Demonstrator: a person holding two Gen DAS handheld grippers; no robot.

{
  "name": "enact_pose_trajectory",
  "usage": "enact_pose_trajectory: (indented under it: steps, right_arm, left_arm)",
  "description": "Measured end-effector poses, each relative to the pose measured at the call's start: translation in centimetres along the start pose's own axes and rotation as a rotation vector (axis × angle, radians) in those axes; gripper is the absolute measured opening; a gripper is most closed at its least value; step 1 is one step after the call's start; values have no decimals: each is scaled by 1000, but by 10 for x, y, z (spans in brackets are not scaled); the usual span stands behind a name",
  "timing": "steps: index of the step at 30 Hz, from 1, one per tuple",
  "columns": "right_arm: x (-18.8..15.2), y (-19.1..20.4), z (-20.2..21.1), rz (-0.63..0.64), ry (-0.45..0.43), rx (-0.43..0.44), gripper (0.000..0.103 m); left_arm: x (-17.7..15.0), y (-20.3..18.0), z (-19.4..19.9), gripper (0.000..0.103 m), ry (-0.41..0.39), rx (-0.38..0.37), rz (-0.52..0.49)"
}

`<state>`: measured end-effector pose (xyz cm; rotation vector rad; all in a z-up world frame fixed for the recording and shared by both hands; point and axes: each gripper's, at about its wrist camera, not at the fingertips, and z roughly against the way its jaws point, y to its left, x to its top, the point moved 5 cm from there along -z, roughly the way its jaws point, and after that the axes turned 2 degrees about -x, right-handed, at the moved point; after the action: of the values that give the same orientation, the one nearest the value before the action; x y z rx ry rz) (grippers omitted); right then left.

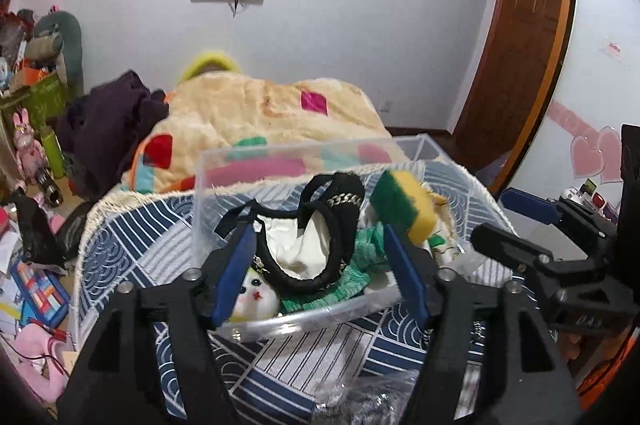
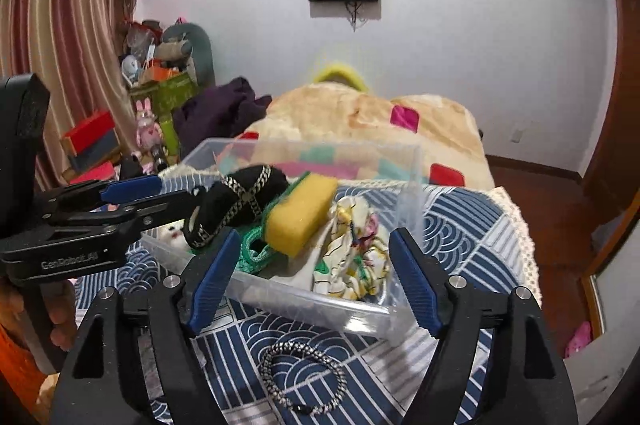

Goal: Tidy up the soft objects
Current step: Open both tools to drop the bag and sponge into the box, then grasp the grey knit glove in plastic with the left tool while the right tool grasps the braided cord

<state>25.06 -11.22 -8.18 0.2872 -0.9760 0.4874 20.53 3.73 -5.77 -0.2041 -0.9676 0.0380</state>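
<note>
Left wrist view: the left gripper (image 1: 324, 265) hangs over the near wall of a clear rectangular plastic bin (image 1: 280, 155), its blue-padded jaws spread wide and gripping nothing. The bin stands on a table covered by a blue-and-white wave-patterned cloth (image 1: 132, 249). Inside it lie a black fabric bag with chain trim (image 1: 340, 221), a yellow sponge with a green scouring face (image 1: 404, 211) blurred at the bin's right side, a green knitted cloth (image 1: 352, 281) and a small white plush face (image 1: 256, 295) in the near left corner. The right gripper (image 1: 520, 221) shows at the right edge, released.

Right wrist view: the right gripper (image 2: 316, 277) hovers at the bin's (image 2: 320, 301) near wall, jaws apart and empty. The sponge (image 2: 300, 215) rests tilted on the pile beside the black bag (image 2: 236, 201), with a crumpled white floral cloth (image 2: 356, 249) toward the right wall. A black-and-white braided cord loop (image 2: 304, 377) lies on the tablecloth (image 2: 472, 225) near the front edge, outside the bin. The left gripper (image 2: 156, 193) reaches in from the left, unclenched.
</note>
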Motion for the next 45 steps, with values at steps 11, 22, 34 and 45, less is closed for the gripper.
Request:
enact_pose_trajectory:
  steps: [11, 22, 34, 45]
  right_arm:
    - [-24, -5, 22, 30, -1, -31, 81]
    - [-85, -1, -14, -6, 194, 36, 81]
    - [-90, 6, -30, 20, 235, 33, 47]
    - [-91, -3, -20, -10, 199, 52, 12]
  left_arm:
    - [-24, -7, 38, 97, -18, 11, -12]
    - [-94, -12, 9, 97, 154, -9, 7]
    - [-131, -20, -5, 76, 210, -33, -33]
    - [-123, -24, 13, 32, 169, -67, -52]
